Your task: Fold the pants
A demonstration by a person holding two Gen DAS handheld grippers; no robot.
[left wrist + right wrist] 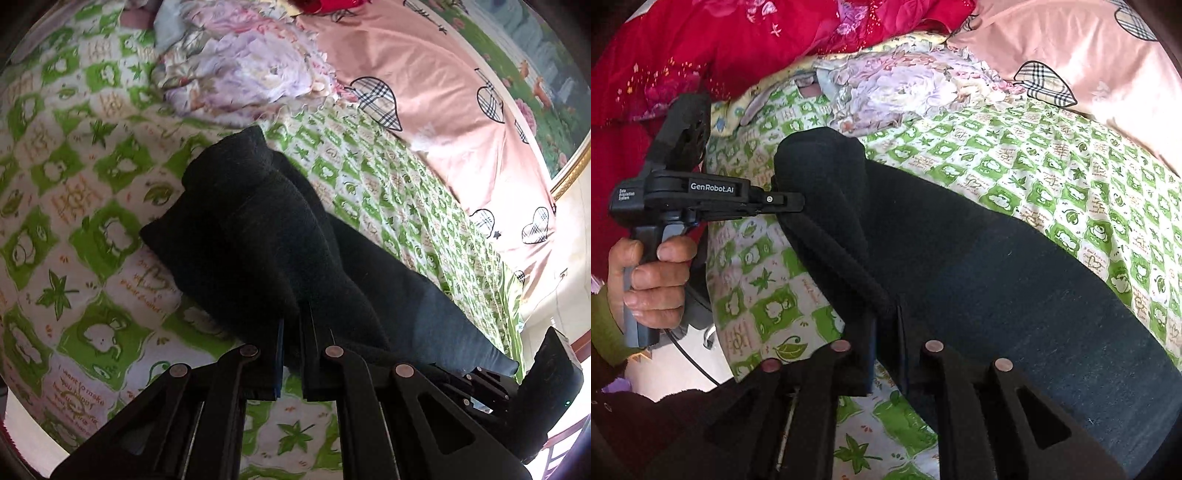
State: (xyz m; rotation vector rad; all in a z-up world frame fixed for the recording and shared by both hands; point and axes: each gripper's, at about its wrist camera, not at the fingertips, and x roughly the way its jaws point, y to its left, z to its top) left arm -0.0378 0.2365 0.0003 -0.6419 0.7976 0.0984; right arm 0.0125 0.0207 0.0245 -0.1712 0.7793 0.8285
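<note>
The black pants [258, 229] lie on the green-and-white patterned bedsheet [92, 221], with a lifted edge held by both grippers. My left gripper [291, 332] is shut on the pants' edge, cloth pinched between its jaws. In the right wrist view the pants [979, 258] stretch across the bed, darker fleece at the left and smoother blue-grey cloth at the right. My right gripper [886, 321] is shut on the pants' edge. The left gripper [786, 203] shows there too, held in a hand, its tip at the pants' left edge.
A floral crumpled blanket [251, 62] lies at the head of the bed. A pink sheet with plaid hearts [424, 74] covers the far right. A red quilt [738, 40] lies at the back left. The right gripper's body [546, 384] is at the lower right.
</note>
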